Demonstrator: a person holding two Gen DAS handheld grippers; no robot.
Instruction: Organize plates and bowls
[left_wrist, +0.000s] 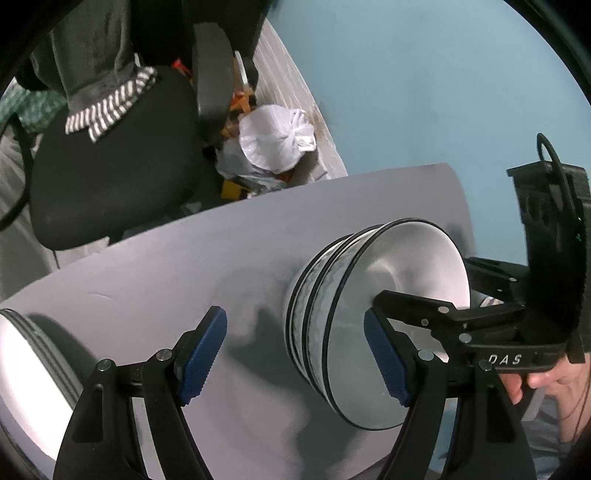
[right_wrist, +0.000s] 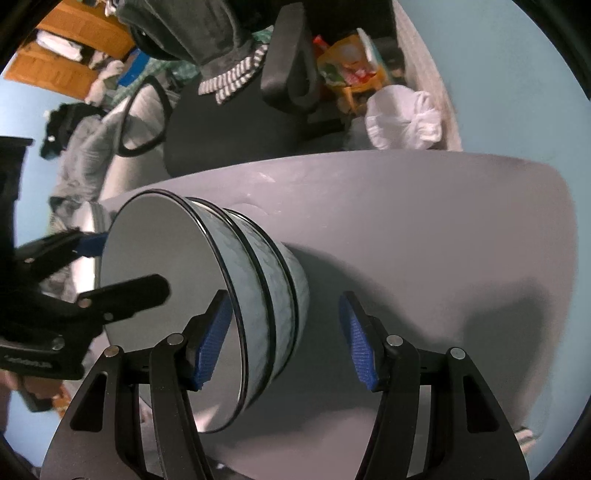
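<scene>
A nested stack of three white bowls (left_wrist: 332, 314) with black rims stands on the grey table (left_wrist: 166, 277). My left gripper (left_wrist: 295, 356) is open and straddles the stack's side wall, one blue pad outside and the other over the top bowl's opening. From the opposite side my right gripper (right_wrist: 284, 347) also stands open across the wall of the bowls (right_wrist: 266, 295), with its left pad inside the rim and its right pad well clear. Neither gripper's pads press on the bowls. A stack of white plates (left_wrist: 18, 369) lies at the table's left end.
A black office chair (left_wrist: 110, 166) with clothes draped on it stands close behind the table, beside a white plastic bag (left_wrist: 277, 140) and clutter on the floor. The table's far edge (right_wrist: 332, 155) is near. A person's hand (left_wrist: 535, 380) grips the right tool.
</scene>
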